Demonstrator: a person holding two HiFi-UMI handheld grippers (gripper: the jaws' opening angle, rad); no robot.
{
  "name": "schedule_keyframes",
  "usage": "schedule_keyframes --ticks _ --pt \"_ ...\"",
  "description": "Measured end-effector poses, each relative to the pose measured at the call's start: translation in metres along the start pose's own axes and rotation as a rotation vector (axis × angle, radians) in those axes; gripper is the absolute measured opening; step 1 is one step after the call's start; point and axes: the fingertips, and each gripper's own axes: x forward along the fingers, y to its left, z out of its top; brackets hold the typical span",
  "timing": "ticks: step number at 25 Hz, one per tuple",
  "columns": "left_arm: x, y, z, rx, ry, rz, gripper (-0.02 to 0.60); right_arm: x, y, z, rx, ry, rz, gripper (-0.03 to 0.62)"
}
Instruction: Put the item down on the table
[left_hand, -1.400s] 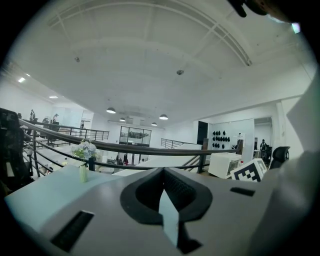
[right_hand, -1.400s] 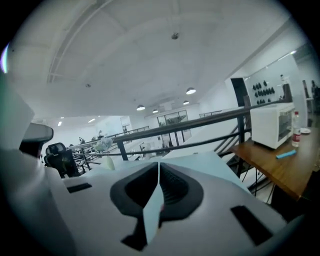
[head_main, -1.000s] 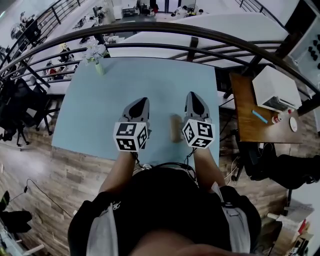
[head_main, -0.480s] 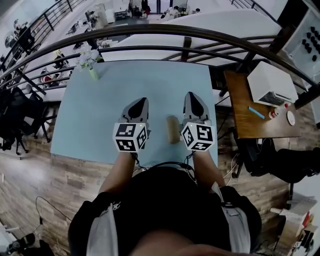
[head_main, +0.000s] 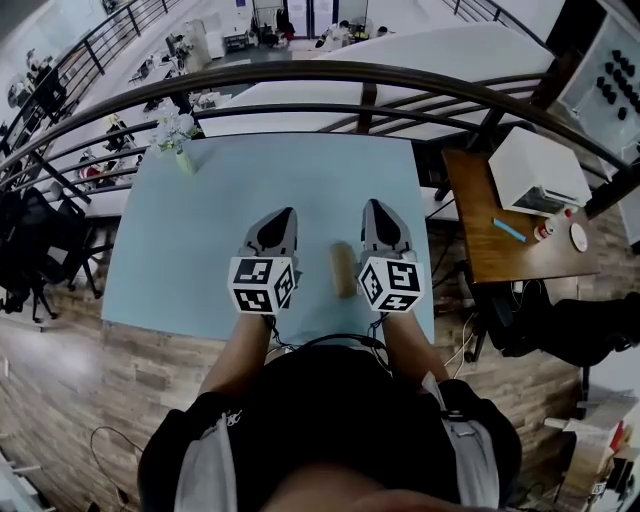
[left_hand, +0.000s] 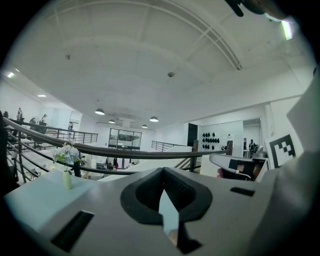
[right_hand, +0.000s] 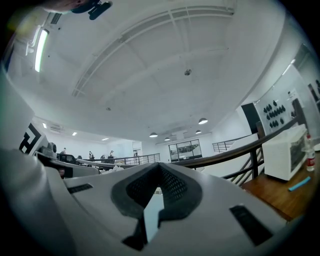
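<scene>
Head view: tan item (head_main: 343, 270) lies flat on pale-blue table (head_main: 300, 180), near front edge, between both grippers, just beside right gripper (head_main: 381, 218); contact there unclear. Neither tool grips it, so put-down looks done. Right gripper: jaws together, nothing between. Left gripper (head_main: 279, 226): jaws likewise closed, empty, parallel to right one, a little apart from item. Likely neutral rest pose, both pointing away from person. Flower vase (head_main: 180, 140) stands well apart at far left corner. Railing (head_main: 400, 75) beyond table.
</scene>
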Motion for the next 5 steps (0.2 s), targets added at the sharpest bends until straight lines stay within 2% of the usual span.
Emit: schedule_keyframes --ticks 5 --pt "0.0020 -0.0001 0.0013 0.000 -0.002 0.000 0.013 0.0000 -0.0030 -0.0016 0.013 0.003 0.002 0.000"
